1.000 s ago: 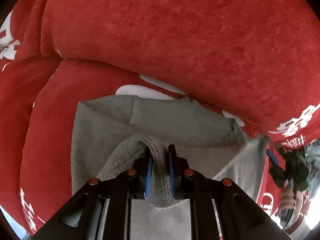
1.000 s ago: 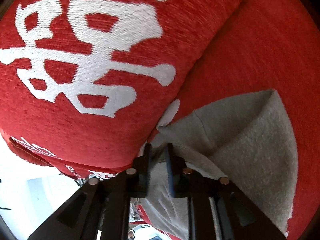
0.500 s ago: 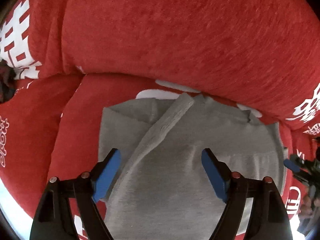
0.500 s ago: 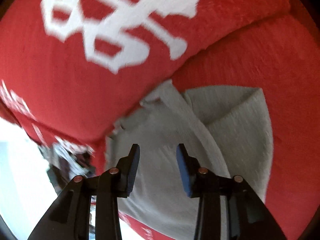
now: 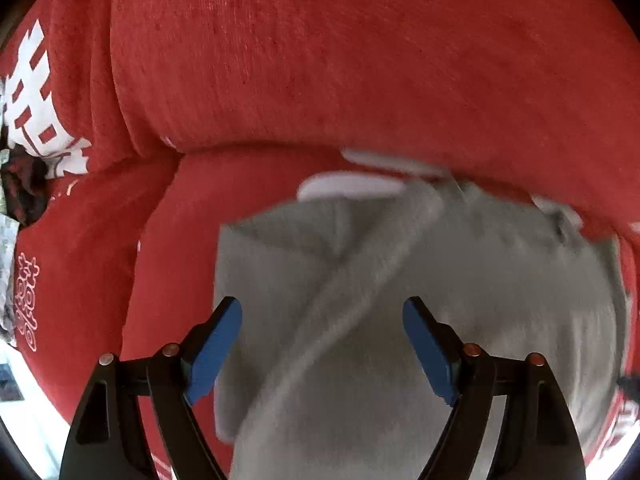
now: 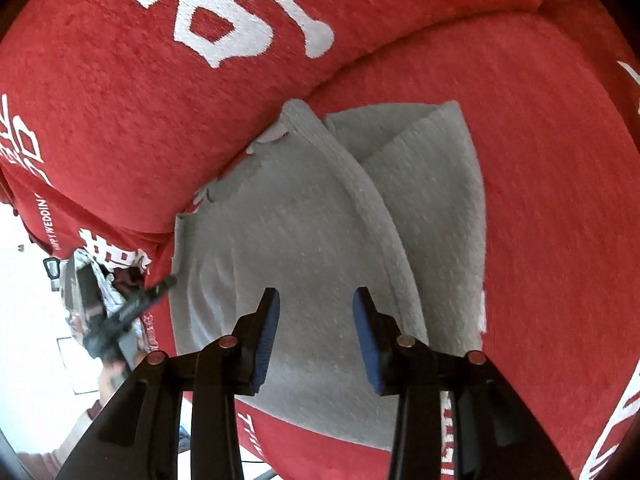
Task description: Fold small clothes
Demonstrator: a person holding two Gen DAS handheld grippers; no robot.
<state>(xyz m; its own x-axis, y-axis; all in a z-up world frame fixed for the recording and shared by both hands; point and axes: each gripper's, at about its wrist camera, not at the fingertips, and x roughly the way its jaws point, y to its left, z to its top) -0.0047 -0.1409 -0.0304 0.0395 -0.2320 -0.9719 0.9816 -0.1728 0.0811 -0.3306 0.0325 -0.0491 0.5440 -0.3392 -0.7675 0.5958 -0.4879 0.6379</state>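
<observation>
A small grey garment (image 5: 460, 300) lies folded on the red sofa seat (image 5: 168, 248), its far edge against the backrest cushion. A ribbed band runs diagonally across its top layer. My left gripper (image 5: 322, 344) is open and empty, hovering above the garment's near left part. In the right wrist view the same grey garment (image 6: 304, 232) lies flat with one layer folded over. My right gripper (image 6: 316, 332) is open and empty just above its near edge.
The red backrest cushion (image 5: 360, 60) with white characters (image 6: 248, 8) rises right behind the garment. The other hand-held gripper (image 6: 120, 316) shows at the left of the right wrist view. The sofa's front edge and a bright floor (image 6: 32, 340) lie at lower left.
Both grippers were shut on the grey garment a second ago; they opened, let it go and pulled back. The garment now lies folded on the seat.
</observation>
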